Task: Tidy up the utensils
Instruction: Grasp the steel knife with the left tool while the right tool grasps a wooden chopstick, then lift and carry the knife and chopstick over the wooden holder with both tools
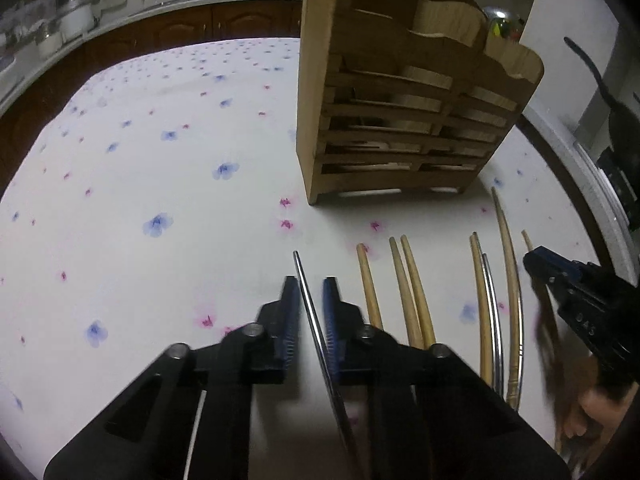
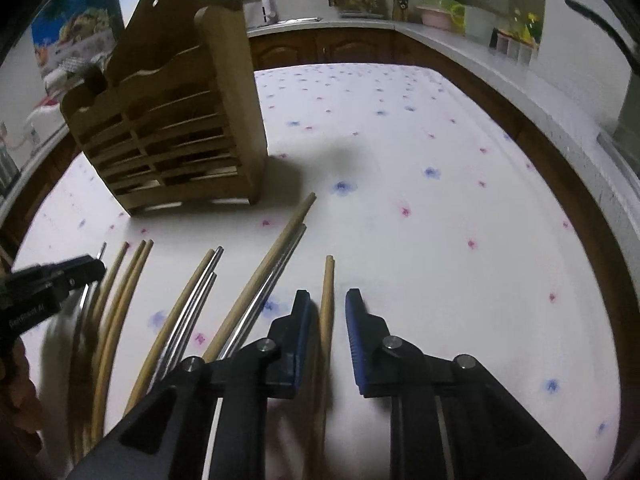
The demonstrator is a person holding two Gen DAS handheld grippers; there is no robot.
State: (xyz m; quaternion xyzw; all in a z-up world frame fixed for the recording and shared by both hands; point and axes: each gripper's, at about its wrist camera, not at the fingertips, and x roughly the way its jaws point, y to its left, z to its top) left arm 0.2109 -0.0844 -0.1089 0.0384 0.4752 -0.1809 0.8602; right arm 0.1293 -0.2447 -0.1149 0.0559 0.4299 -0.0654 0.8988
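Observation:
A slatted wooden utensil holder [image 1: 404, 96] stands on the floral tablecloth; it also shows in the right wrist view [image 2: 176, 128]. Several wooden and metal chopsticks lie in a row in front of it. My left gripper [image 1: 312, 280] is open around a metal chopstick [image 1: 316, 320] that lies between its fingers. My right gripper [image 2: 328, 294] is open around a wooden chopstick [image 2: 327, 308], which lies close to its left finger. Each gripper appears at the edge of the other's view: the right one [image 1: 568, 280] and the left one [image 2: 60, 276].
More wooden chopsticks [image 1: 412, 292] and metal ones [image 1: 490, 300] lie between the two grippers. The tablecloth [image 2: 420, 184] stretches back to a kitchen counter with a sink [image 2: 272, 8] and brown cabinets [image 1: 200, 20]. A person's hand shows at lower right [image 1: 592, 408].

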